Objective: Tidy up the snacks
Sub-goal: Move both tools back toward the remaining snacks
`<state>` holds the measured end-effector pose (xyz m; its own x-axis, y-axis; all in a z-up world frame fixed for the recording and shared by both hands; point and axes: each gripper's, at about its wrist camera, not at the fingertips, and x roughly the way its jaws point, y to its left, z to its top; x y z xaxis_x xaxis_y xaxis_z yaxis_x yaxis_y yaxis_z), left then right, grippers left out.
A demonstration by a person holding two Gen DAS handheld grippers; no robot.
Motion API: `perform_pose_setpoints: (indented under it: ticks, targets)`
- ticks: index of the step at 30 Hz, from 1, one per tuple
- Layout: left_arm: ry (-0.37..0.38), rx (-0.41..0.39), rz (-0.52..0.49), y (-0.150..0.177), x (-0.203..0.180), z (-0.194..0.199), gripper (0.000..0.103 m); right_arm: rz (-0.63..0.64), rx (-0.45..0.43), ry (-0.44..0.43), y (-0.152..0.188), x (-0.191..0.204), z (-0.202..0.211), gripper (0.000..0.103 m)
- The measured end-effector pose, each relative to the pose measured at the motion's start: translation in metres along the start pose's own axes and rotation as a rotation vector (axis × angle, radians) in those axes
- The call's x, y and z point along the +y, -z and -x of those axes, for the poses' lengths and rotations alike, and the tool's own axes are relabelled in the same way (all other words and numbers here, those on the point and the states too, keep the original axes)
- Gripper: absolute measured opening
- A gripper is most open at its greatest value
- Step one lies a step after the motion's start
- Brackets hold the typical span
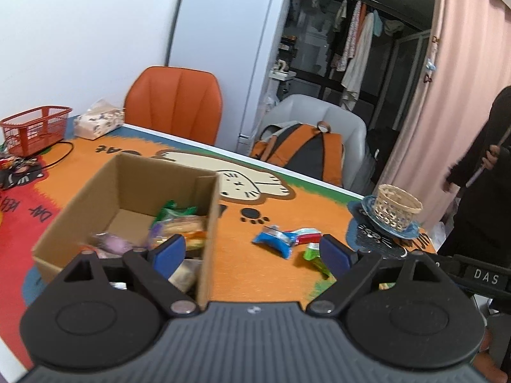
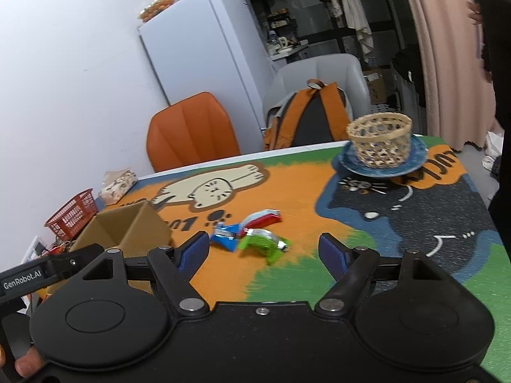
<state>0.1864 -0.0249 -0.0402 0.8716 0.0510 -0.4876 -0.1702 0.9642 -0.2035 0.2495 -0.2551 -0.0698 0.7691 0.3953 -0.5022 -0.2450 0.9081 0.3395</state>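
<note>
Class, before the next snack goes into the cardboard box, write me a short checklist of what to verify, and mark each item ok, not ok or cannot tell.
1. Right gripper open and empty: ok.
2. Left gripper open and empty: ok.
3. Green packet, blue packet and red packet on the mat, nothing covering them: ok.
4. Room left in the cardboard box: ok.
5. All snacks already boxed: not ok.
6. Packets sealed: cannot tell.
</note>
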Motion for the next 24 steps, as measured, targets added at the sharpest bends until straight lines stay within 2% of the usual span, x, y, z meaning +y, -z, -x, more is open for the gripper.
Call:
perform_pose_setpoints:
  ticks: [9,14,24]
  targets:
    - [0.013,0.029,-0.057,0.006,-0.033,-0.028,0.09,-0.02,0.034,0.027,0.001,-0.036,-0.018,0.074]
    - [0.003,0.059,-0.074,0.01,-0.043,-0.048,0.09,-0.022,0.074,0.016,0.005,-0.046,-0.037,0.069]
    - [-0.021,0.111,-0.108,0.013,-0.059,-0.086,0.09,-0.029,0.119,0.013,0.004,-0.064,-0.066,0.068]
